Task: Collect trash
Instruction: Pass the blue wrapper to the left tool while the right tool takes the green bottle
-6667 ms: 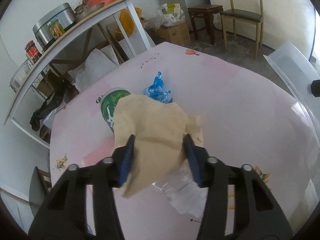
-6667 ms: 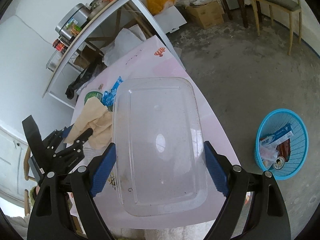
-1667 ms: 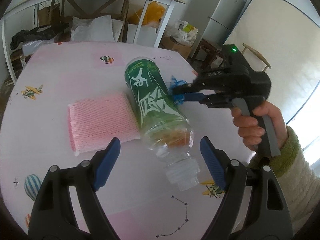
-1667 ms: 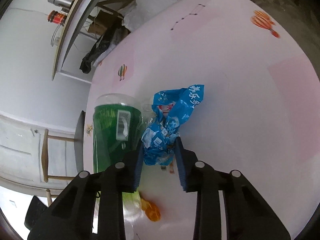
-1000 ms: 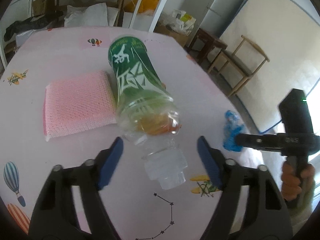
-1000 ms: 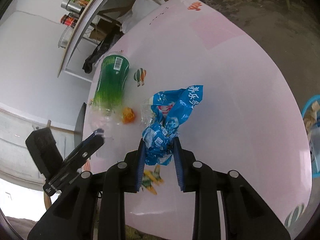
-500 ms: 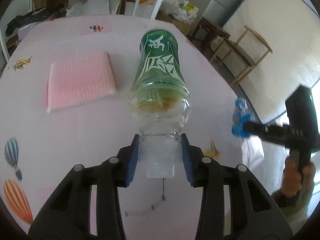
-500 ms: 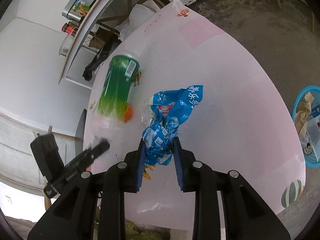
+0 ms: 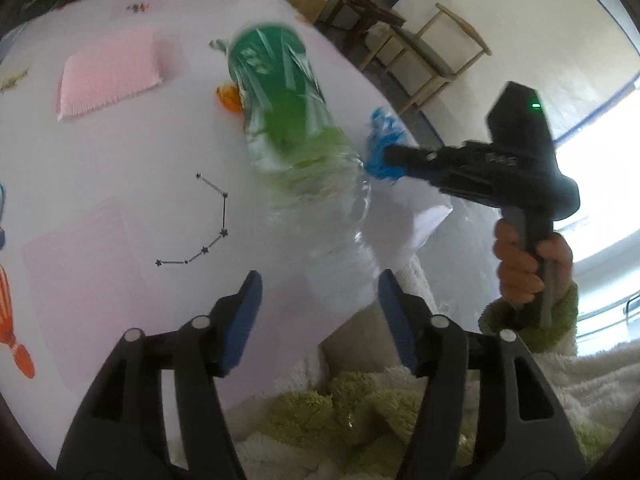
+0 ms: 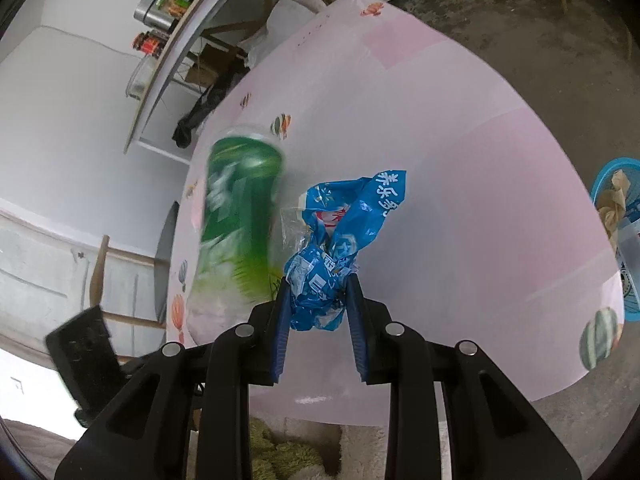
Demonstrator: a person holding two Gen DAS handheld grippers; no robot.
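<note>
A clear plastic bottle with a green label (image 9: 288, 128) is blurred in mid-motion above the pink table (image 9: 100, 200). Its clear neck end points at my left gripper (image 9: 318, 304). The left jaws are opening; the neck lies between them with a gap at the left pad, so neither pad presses it. The same bottle (image 10: 236, 208) appears in the right wrist view, just left of my right gripper (image 10: 317, 284). That gripper is shut on a crumpled blue wrapper (image 10: 344, 224). In the left wrist view the right gripper (image 9: 384, 156) holds the blue wrapper (image 9: 378, 148) beside the bottle's shoulder.
A pink mesh pad (image 9: 108, 68) and an orange scrap (image 9: 228, 98) lie on the table. On the floor past the table's right edge stands a blue basket (image 10: 618, 236) with trash in it. A wooden chair (image 9: 436, 48) and a cluttered shelf (image 10: 192, 28) stand beyond. A hand (image 9: 520, 264) grips the right tool.
Half a second ago the left pads were closed on the bottle's neck; now they stand wider and the bottle has swung, blurred, toward the right gripper. The orange scrap now lies exposed. The wrapper stays gripped.
</note>
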